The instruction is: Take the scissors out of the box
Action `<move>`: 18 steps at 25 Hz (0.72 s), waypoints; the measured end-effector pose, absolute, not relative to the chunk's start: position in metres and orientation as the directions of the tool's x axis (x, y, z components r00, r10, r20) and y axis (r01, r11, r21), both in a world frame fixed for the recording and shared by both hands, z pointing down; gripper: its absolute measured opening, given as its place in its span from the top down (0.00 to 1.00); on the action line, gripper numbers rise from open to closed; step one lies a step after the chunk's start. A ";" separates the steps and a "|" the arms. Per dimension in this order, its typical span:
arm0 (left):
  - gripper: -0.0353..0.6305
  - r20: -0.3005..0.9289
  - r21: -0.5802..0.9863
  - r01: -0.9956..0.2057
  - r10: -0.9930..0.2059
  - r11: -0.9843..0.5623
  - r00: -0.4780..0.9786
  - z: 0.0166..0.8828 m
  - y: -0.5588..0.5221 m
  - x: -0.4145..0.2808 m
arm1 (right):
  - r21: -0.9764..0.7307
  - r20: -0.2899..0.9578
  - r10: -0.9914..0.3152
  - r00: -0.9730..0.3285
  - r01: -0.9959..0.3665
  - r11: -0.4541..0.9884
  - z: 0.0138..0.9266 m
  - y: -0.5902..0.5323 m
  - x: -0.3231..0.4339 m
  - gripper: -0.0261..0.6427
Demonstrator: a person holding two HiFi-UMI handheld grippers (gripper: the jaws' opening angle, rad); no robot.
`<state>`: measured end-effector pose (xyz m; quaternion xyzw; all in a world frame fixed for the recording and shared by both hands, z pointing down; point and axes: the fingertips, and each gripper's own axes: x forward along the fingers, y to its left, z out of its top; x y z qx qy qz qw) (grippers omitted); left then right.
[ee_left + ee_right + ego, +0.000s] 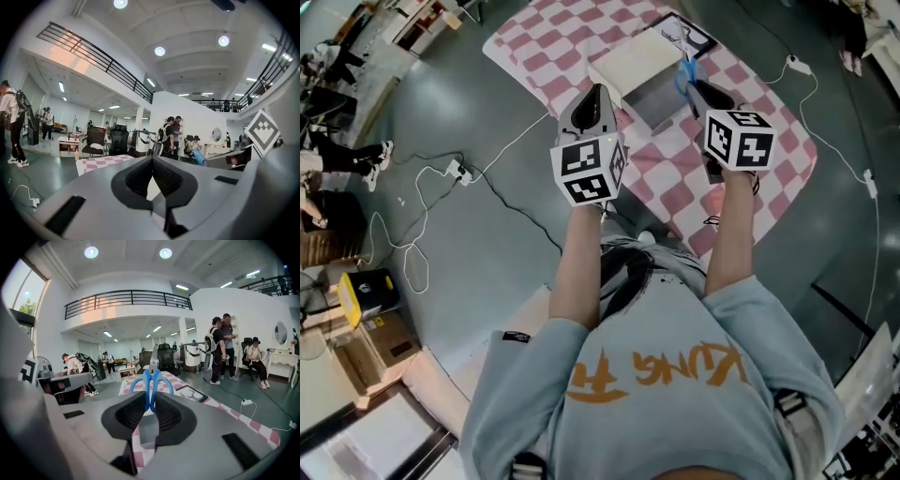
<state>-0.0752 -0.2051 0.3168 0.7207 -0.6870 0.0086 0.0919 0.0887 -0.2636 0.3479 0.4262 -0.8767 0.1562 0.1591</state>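
In the head view both grippers are held high over a table with a pink-and-white checked cloth (581, 42). On the cloth stands an open white box (659, 101) with its lid (633, 61) beside it. My right gripper (694, 89) is shut on the blue handles of the scissors (684, 73), above the box's right side. In the right gripper view the scissors (151, 380) stand upright between the pads, blades pointing up. To the left of the box, my left gripper (595, 94) is shut with nothing between its pads (161, 176).
A framed picture (689, 33) lies on the cloth behind the box. White and black cables and a power strip (455, 171) trail over the grey floor left of the table. People (222, 350) stand and sit further off, near office chairs (96, 140).
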 end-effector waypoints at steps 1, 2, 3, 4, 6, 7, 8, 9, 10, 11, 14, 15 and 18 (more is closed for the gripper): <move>0.92 0.120 0.114 -0.993 -0.992 -0.022 0.036 0.308 -0.203 -0.079 | -0.136 0.386 -0.706 -0.594 -0.794 0.593 0.338 -0.263 0.088 0.87; 0.92 0.101 0.107 -0.994 -0.995 -0.005 0.016 0.299 -0.200 -0.082 | -0.135 0.358 -0.715 -0.600 -0.791 0.597 0.327 -0.262 0.087 0.87; 0.92 0.083 0.102 -0.995 -0.997 0.010 -0.002 0.290 -0.197 -0.086 | -0.133 0.330 -0.723 -0.607 -0.788 0.601 0.317 -0.260 0.087 0.87; 0.92 0.065 0.097 -0.995 -0.998 0.023 -0.016 0.281 -0.194 -0.089 | -0.131 0.302 -0.731 -0.612 -0.786 0.604 0.308 -0.259 0.086 0.87; 0.92 0.036 0.093 -0.995 -0.998 0.044 -0.041 0.267 -0.189 -0.095 | -0.119 0.248 -0.744 -0.621 -0.782 0.612 0.289 -0.256 0.084 0.87; 0.92 0.026 0.093 -0.994 -0.998 0.055 -0.053 0.262 -0.186 -0.098 | -0.112 0.222 -0.749 -0.624 -0.779 0.616 0.281 -0.255 0.083 0.87; 0.92 0.018 0.093 -0.994 -0.998 0.065 -0.063 0.258 -0.183 -0.101 | -0.105 0.197 -0.753 -0.629 -0.777 0.621 0.273 -0.253 0.081 0.87; 0.92 0.012 0.093 -0.993 -0.997 0.074 -0.073 0.255 -0.180 -0.104 | -0.100 0.174 -0.754 -0.634 -0.773 0.627 0.267 -0.250 0.080 0.87; 0.92 0.008 0.093 -0.992 -0.997 0.082 -0.082 0.253 -0.177 -0.107 | -0.097 0.156 -0.753 -0.639 -0.768 0.633 0.263 -0.248 0.078 0.87; 0.92 0.006 0.093 -0.992 -0.996 0.091 -0.090 0.253 -0.173 -0.110 | -0.095 0.143 -0.751 -0.645 -0.764 0.638 0.260 -0.246 0.076 0.87; 0.92 0.007 0.094 -0.990 -0.994 0.109 -0.109 0.253 -0.166 -0.115 | -0.088 0.134 -0.744 -0.654 -0.756 0.649 0.259 -0.243 0.072 0.87; 0.92 0.008 0.094 -0.989 -0.994 0.112 -0.112 0.253 -0.165 -0.115 | -0.082 0.138 -0.743 -0.655 -0.755 0.650 0.260 -0.242 0.071 0.87; 0.92 0.015 0.091 -0.989 -0.993 0.118 -0.117 0.256 -0.162 -0.115 | -0.068 0.146 -0.737 -0.660 -0.750 0.658 0.262 -0.240 0.067 0.87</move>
